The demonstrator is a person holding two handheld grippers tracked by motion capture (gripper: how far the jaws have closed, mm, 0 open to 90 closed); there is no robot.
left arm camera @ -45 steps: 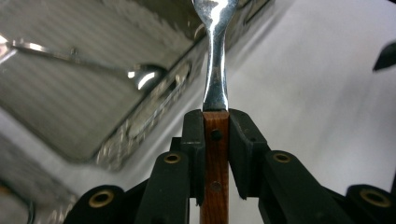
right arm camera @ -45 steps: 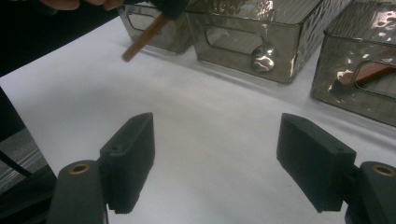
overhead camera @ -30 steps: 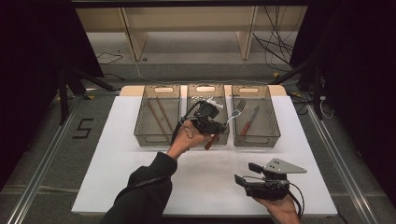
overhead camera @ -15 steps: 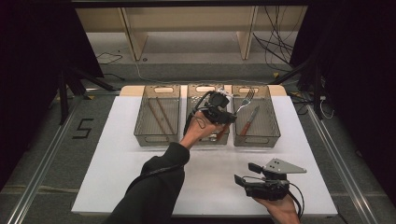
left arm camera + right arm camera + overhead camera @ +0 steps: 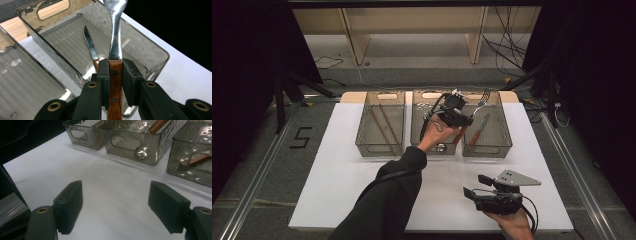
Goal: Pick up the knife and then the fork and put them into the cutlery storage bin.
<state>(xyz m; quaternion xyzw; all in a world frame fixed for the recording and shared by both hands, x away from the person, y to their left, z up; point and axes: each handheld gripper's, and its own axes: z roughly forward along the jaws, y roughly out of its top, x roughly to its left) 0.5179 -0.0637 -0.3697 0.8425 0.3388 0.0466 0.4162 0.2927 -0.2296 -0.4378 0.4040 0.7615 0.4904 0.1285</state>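
A fork (image 5: pixel 482 100) with a wooden handle (image 5: pixel 115 72) is clamped between the jaws of my left gripper (image 5: pixel 466 121), which is shut on it. The fork points up and away over the right-hand smoky plastic bin (image 5: pixel 506 134). A wooden-handled knife (image 5: pixel 477 131) lies on that bin's floor, and in the left gripper view this knife (image 5: pixel 90 47) sits just left of the fork's metal neck. My right gripper (image 5: pixel 475 186) rests low at the table's front right, jaws open wide over bare white surface (image 5: pixel 115 207), holding nothing.
Three bins stand in a row at the back of the white table (image 5: pixel 337 190). The left bin (image 5: pixel 362 131) holds thin brown sticks (image 5: pixel 381 122). The middle bin (image 5: pixel 422 125) lies partly under my left hand. Cables and a shelf are beyond the table.
My left gripper has carried the fork to the right and farther back, from over the middle bin toward the right bin. The right gripper has stayed put.
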